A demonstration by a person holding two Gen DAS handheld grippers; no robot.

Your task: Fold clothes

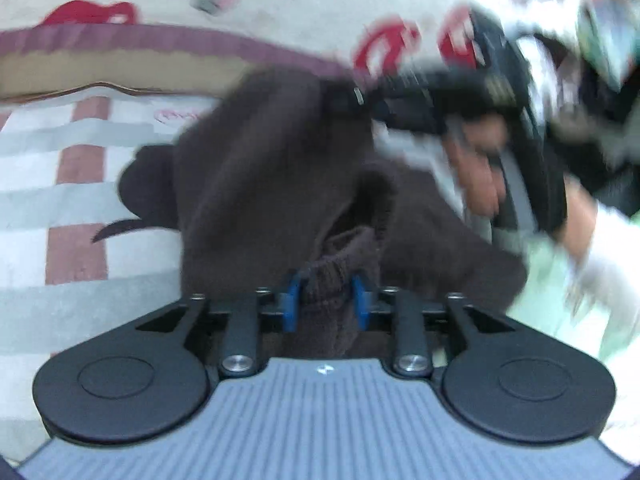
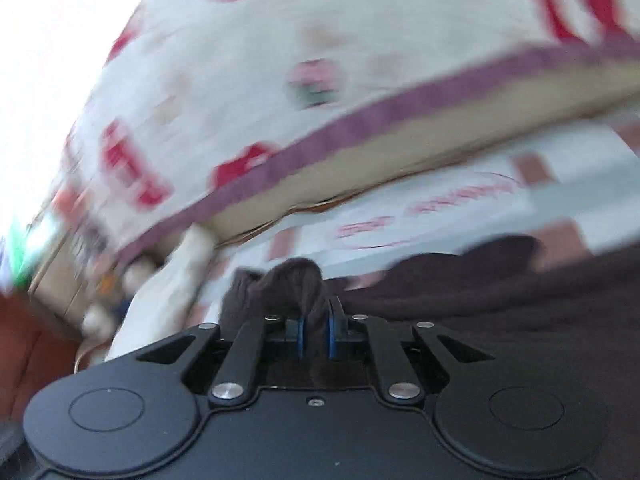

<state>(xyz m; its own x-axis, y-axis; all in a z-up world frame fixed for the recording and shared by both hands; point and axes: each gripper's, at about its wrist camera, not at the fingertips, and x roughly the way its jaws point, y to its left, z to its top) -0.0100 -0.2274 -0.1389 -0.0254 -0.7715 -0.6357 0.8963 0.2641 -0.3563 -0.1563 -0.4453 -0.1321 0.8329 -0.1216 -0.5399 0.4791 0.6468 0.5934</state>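
A dark brown knitted garment hangs and bunches over a striped bed cover. My left gripper is shut on a ribbed edge of the brown garment, with cloth pinched between its blue pads. My right gripper is shut on another bunch of the same brown garment, which spreads to the right in the right wrist view. The right gripper also shows in the left wrist view, blurred, gripping the garment's upper part, held by a hand.
A white blanket with red prints and a purple hem lies behind the striped cover; it also shows in the left wrist view. Cluttered items sit at the left. The person's light sleeve is at right.
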